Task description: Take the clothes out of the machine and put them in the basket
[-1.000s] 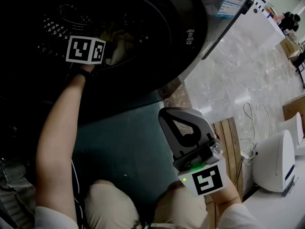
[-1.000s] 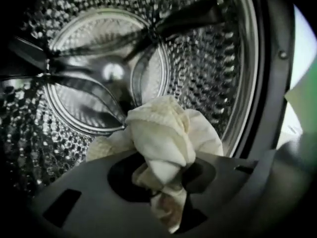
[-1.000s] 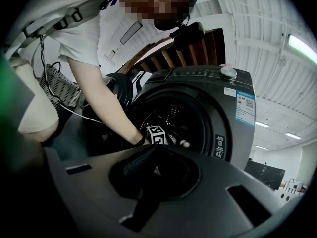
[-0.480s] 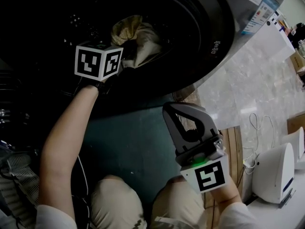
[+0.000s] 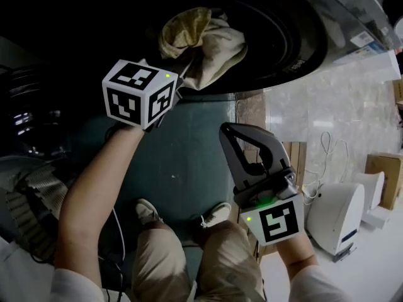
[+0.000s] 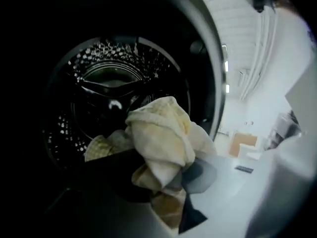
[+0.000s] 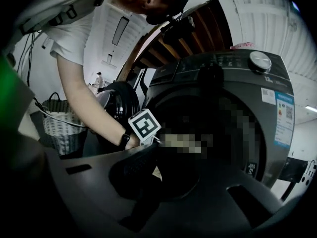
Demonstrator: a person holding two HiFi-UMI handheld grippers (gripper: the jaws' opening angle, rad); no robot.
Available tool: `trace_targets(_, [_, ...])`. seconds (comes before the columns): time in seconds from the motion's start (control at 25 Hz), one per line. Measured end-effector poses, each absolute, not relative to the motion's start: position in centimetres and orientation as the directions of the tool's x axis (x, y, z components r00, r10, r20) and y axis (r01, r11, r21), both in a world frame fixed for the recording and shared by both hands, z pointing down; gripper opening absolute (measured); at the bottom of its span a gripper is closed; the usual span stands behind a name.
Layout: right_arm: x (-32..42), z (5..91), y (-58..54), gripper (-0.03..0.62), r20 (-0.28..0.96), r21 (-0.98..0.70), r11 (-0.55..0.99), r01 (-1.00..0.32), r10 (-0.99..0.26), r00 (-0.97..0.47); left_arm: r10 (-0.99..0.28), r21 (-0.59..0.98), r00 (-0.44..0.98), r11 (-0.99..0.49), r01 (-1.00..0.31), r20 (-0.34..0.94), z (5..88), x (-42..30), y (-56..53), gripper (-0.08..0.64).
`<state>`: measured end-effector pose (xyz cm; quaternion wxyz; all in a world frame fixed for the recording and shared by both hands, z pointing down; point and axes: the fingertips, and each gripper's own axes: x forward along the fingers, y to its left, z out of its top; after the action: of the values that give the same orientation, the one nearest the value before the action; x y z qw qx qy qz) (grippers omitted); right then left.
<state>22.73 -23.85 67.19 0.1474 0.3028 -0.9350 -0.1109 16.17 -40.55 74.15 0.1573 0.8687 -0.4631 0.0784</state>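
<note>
The left gripper (image 6: 161, 177) is clamped on a cream cloth (image 6: 161, 133). A second ago it was deep in the dark drum (image 6: 114, 78); now it has come back and up, and the cloth (image 5: 201, 43) hangs at the mouth of the machine (image 7: 233, 98) – mostly outside, bunched between the jaws. So the pulling-out is nearly done for this piece, and what remains is to carry it to the basket (image 7: 59, 123), which stands behind the person's left arm, well apart from the door. The right gripper (image 5: 236, 131) has also risen a little; its jaws look together with nothing between them, and it waits above the person's knees. A yellowish checked piece (image 6: 96, 148) shows behind the cloth, low in the drum – I cannot tell if it is the same cloth or another one left inside.
</note>
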Motion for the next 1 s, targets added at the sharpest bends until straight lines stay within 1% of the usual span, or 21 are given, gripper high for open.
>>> trace_targets(0.12, [22.2,63.7,-23.1,0.012,0.238,0.277,0.81,-0.517,-0.579,-0.78,-0.775,0.246,0.558,-0.503,-0.828,0.295,72.4,15.4,-37.1,0.132])
trace_targets(0.28, [21.2,57.8,-21.7,0.012,0.253,0.244,0.83,-0.501,-0.554,-0.793,-0.781,0.312,0.547,-0.461,-0.831,0.302,67.8,13.8,-33.1,0.132])
trace_targets(0.44, [21.1,51.3,-20.2,0.012,0.286,0.218,0.859,-0.464,-0.51,-0.811,-0.77,0.348,0.536,-0.425,-0.836,0.346,63.7,13.5,-28.9,0.132])
trace_targets(0.6, [20.6,43.5,-20.0,0.012,0.271,0.162,0.878,-0.45,-0.478,-0.835,-0.776,0.386,0.501,-0.358,-0.85,0.382,58.7,13.2,-25.7,0.132])
trace_targets(0.68, [19.8,39.8,-19.2,0.012,0.251,0.112,0.894,-0.434,-0.448,-0.858,-0.797,0.404,0.463,-0.305,-0.863,0.387,55.7,12.5,-24.7,0.132])
trace_targets(0.84, [18.8,32.0,-14.4,0.012,0.242,0.004,0.936,-0.351,-0.341,-0.908,-0.848,0.422,0.363,-0.188,-0.887,0.385,48.2,10.6,-20.6,0.132])
trace_targets(1.0, [19.1,25.7,-10.2,0.012,0.27,0.0,0.975,-0.223,-0.214,-0.939,-0.91,0.386,0.202,-0.052,-0.921,0.361,40.2,7.2,-16.0,0.132])
